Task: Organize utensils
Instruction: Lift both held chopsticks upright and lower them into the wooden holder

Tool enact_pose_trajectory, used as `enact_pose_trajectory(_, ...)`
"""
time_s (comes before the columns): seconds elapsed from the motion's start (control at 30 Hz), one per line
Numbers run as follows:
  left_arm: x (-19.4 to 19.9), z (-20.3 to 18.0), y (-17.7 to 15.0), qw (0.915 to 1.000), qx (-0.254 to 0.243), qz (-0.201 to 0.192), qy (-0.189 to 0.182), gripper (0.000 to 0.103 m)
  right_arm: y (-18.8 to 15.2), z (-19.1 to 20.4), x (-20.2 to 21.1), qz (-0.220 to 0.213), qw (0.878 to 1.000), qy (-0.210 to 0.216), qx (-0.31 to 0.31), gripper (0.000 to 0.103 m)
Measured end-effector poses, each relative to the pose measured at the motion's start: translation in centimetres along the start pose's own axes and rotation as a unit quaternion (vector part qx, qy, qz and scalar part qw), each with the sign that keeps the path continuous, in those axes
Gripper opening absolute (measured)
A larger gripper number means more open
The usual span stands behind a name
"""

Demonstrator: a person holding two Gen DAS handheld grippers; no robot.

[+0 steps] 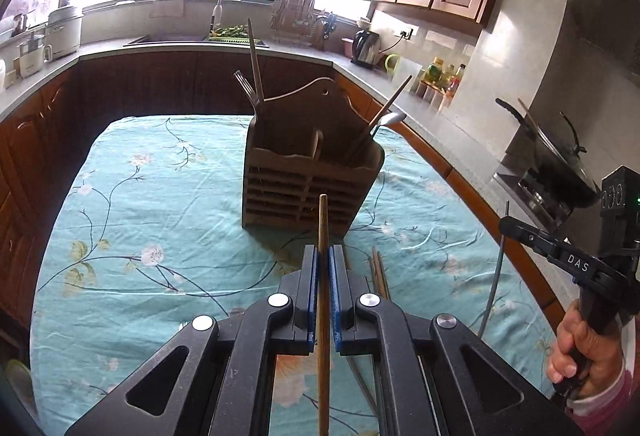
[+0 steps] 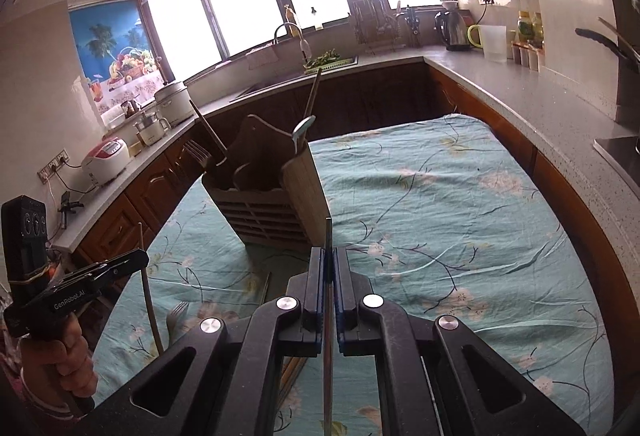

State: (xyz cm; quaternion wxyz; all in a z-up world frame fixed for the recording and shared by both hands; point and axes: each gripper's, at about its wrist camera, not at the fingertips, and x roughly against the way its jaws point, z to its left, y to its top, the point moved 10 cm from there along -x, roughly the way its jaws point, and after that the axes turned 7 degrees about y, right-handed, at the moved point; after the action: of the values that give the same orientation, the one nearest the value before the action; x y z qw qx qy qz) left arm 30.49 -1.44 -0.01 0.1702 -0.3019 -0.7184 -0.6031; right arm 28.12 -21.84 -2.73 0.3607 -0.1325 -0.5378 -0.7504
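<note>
A slatted wooden utensil holder (image 1: 312,179) (image 2: 268,207) stands on the teal flowered tablecloth (image 1: 160,195). In it are a fork (image 1: 246,87), a spoon (image 1: 390,119) and some wooden sticks. My left gripper (image 1: 323,256) (image 2: 142,258) is shut on a wooden chopstick (image 1: 323,220) that points up, just in front of the holder. My right gripper (image 2: 328,256) (image 1: 505,224) is shut on a thin grey metal chopstick (image 2: 328,232) (image 1: 498,268), also raised above the cloth. Loose chopsticks (image 1: 380,272) and a fork (image 2: 176,316) lie on the cloth below the grippers.
A grey counter (image 2: 520,91) wraps around the table, with a sink (image 1: 168,37), a kettle (image 1: 366,47), a rice cooker (image 2: 106,159) and bottles on it. A wok (image 1: 560,163) sits on the stove at right. A person's hand (image 1: 584,356) grips each handle.
</note>
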Motion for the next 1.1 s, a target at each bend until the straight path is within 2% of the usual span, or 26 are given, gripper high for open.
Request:
enact_pose_trajectory(0.37, 3.9, 1.6, 2.0, 0.9990, 0.010, -0.044, -0.001, 0.003, 3.8, 2.2, 1.2, -0.043, 0.999, 0.018, 0.013, 0.004)
enact_pose_trajectory(0.63, 4.8, 2.2, 4.8, 0.9968, 0.011, -0.080, -0.002, 0.003, 7.1, 3.0, 1.0, -0.073, 0.997, 0.022, 0.021, 0.004)
enact_pose_trajectory(1.1, 5.5, 3.2, 10.6, 0.9878, 0.021, -0.154, 0.006, 0.003, 13.0, 4.7, -0.2, -0.129, 0.991, 0.030, 0.026, 0.004)
